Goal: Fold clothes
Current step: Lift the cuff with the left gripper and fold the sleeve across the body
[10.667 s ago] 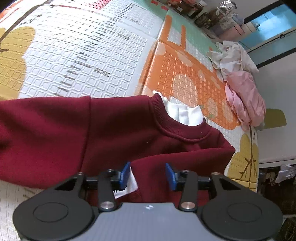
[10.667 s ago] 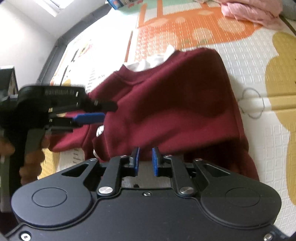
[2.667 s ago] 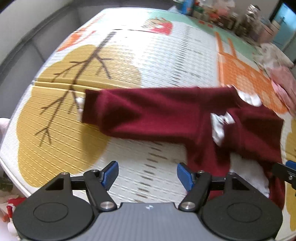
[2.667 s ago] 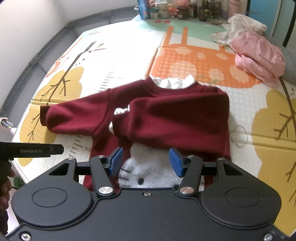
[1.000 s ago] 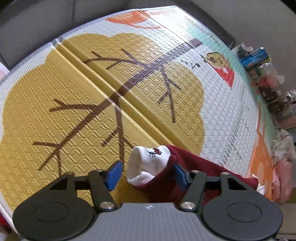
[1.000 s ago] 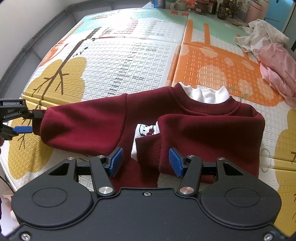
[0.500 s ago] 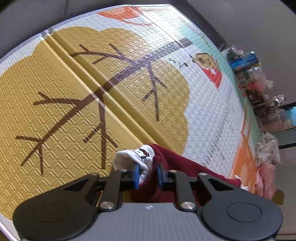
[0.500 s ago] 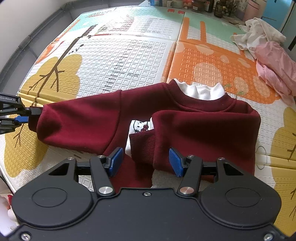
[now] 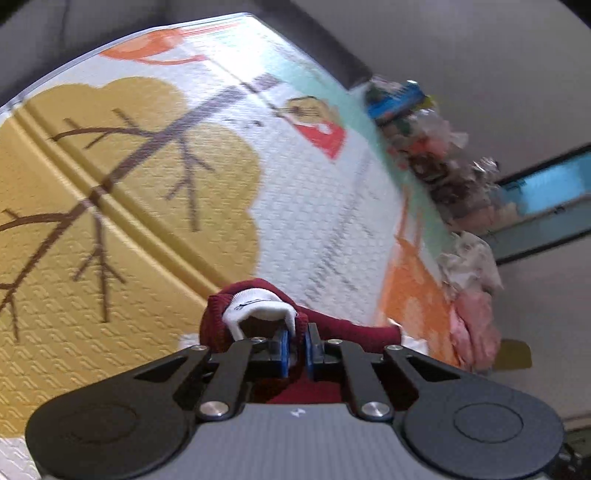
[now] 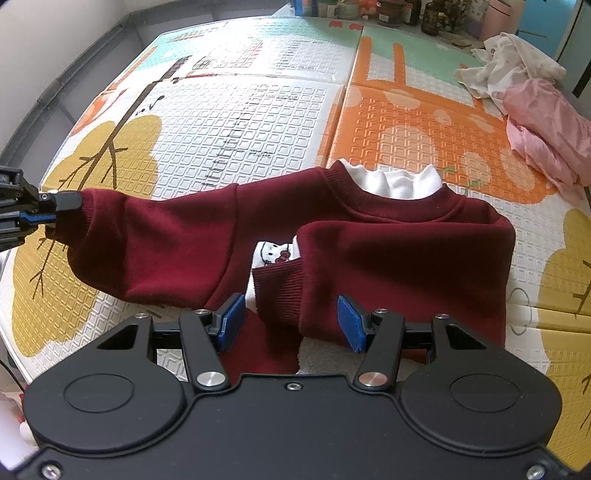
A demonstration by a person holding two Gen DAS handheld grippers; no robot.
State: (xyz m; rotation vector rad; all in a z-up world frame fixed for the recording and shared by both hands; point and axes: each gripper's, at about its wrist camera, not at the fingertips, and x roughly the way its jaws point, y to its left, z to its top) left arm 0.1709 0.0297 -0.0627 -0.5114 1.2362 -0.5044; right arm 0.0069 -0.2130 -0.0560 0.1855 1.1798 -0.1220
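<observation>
A dark red sweatshirt (image 10: pixel 388 243) with a white collar lies on the play mat (image 10: pixel 258 122), one sleeve folded across its chest. The other sleeve (image 10: pixel 155 240) stretches out to the left. My left gripper (image 9: pixel 295 349) is shut on that sleeve's cuff (image 9: pixel 255 310), red knit with white lining, lifted off the mat. In the right wrist view the left gripper (image 10: pixel 40 210) shows at the left edge, holding the sleeve end. My right gripper (image 10: pixel 291 323) is open, hovering just above the folded sleeve's ribbed cuff (image 10: pixel 280 291), touching nothing.
A pink garment (image 10: pixel 546 125) and a white one (image 10: pixel 506 62) lie crumpled at the mat's far right. Bottles and jars (image 10: pixel 399 11) line the back edge. The mat's left edge (image 10: pixel 22 162) drops off close to the left gripper.
My left gripper has lifted the cuff off the mat and swung toward the right, tilting its view. The sleeve end now hangs raised. My right gripper stayed open and edged slightly forward.
</observation>
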